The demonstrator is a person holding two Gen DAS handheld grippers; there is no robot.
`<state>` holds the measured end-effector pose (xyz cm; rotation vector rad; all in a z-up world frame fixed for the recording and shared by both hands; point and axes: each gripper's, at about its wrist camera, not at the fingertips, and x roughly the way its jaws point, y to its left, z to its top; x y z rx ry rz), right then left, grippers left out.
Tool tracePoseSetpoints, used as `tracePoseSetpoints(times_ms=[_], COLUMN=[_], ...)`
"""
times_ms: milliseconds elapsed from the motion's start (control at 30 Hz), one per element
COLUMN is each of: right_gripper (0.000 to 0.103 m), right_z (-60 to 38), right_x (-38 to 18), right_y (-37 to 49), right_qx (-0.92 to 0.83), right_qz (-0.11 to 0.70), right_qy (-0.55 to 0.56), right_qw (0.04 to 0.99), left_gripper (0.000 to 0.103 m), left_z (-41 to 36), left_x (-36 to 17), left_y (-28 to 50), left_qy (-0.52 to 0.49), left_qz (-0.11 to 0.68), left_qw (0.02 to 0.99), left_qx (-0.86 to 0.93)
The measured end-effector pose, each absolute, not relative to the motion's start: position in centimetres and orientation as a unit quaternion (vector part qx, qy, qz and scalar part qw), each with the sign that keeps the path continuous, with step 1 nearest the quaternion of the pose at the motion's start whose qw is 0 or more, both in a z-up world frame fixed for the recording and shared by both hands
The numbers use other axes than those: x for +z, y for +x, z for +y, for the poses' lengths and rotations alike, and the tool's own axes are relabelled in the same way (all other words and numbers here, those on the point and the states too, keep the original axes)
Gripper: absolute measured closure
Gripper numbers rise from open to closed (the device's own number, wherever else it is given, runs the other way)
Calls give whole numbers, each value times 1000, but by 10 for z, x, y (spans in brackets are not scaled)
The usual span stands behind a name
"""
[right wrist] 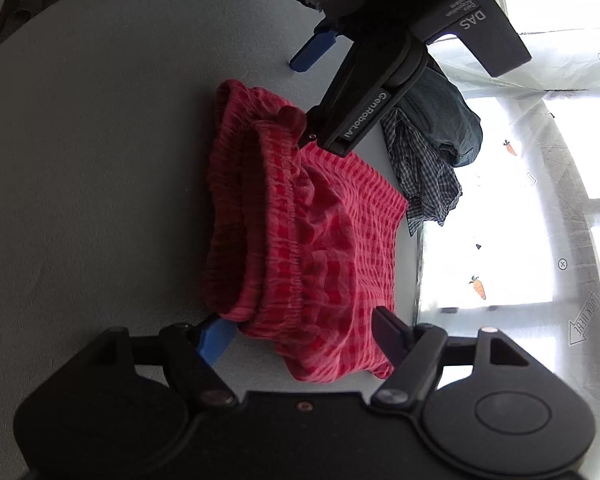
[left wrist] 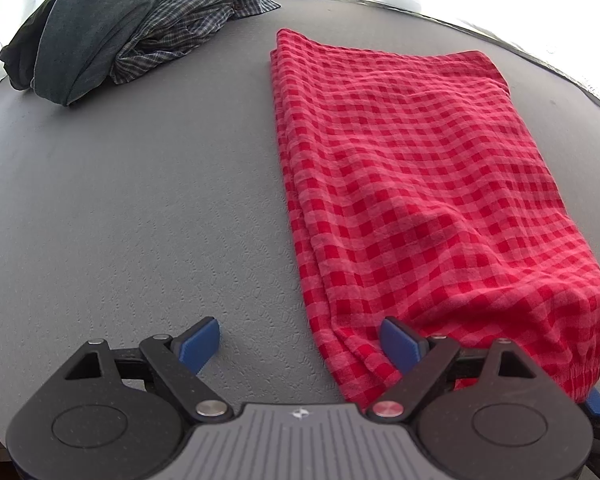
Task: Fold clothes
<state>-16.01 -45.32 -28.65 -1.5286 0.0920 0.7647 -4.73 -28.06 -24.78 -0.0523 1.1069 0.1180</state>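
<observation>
Red checked shorts (left wrist: 412,184) lie folded lengthwise on the grey table (left wrist: 140,200), their elastic waistband nearest me. My left gripper (left wrist: 300,344) is open at the waistband's left corner, one blue pad on the bare table, the other on the cloth. In the right wrist view the waistband (right wrist: 276,216) bunches up in front. My right gripper (right wrist: 300,340) is open and straddles the waistband's near corner. The left gripper (right wrist: 360,92) also shows there, at the far corner.
A heap of other clothes, a dark green garment (left wrist: 88,28) and a blue plaid shirt (left wrist: 196,12), lies at the table's far left; it shows in the right wrist view (right wrist: 440,140) too. Bright windows (right wrist: 520,200) lie beyond the table edge.
</observation>
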Motion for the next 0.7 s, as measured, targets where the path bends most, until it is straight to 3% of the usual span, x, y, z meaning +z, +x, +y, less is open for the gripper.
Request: tracePoseSetpoints(times_ms=[33, 67, 167, 233, 400, 533, 700], right_gripper=[57, 68, 71, 80, 81, 81, 81], right_z=[-452, -448, -437, -433, -436, -450, -473], right_x=[-287, -287, -286, -283, -248, -214, -195], right_y=[-158, -154, -148, -146, -123, -86, -48], right_qx=[338, 336, 336, 337, 352, 326, 283], right_qz=[43, 51, 58, 62, 168, 243, 291], right_qy=[-670, -661, -653, -644, -513, -366, -240], right_qw=[659, 669, 677, 685, 765, 837, 882], left_gripper=[15, 15, 15, 15, 15, 15, 15], left_z=[-281, -281, -279, -279, -270, -258, -277], left_x=[-248, -248, -248, -248, -238, -209, -194], left_y=[-47, -47, -46, -45, -45, -64, -83], left_qy=[-24, -23, -24, -25, -54, -109, 18], left_qz=[525, 525, 527, 529, 527, 477, 435], left_qw=[849, 849, 848, 847, 846, 872, 900], left_qx=[55, 55, 53, 52, 53, 20, -15])
